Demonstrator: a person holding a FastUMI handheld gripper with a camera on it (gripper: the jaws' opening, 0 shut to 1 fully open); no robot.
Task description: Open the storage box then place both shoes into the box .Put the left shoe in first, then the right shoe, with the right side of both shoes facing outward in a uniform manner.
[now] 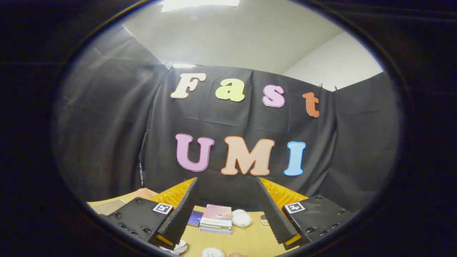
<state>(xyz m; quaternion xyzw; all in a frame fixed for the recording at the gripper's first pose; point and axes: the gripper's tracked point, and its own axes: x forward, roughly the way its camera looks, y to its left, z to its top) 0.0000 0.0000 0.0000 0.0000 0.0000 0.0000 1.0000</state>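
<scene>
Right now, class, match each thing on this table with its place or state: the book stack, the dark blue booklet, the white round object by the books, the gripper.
Things:
1. book stack
2. dark blue booklet
3. white round object
4. gripper

Places or states:
A. open, holding nothing
B. beside the stack, toward the right finger
C. on the table, between the fingers
D. beside the stack, toward the left finger

Pairs: 1-C; 2-D; 3-B; 4-A

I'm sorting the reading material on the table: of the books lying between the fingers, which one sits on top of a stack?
The pink-covered book: it tops a stack on the table, between the open hand-held gripper fingers. The dark blue book beside it lies lower.
</scene>
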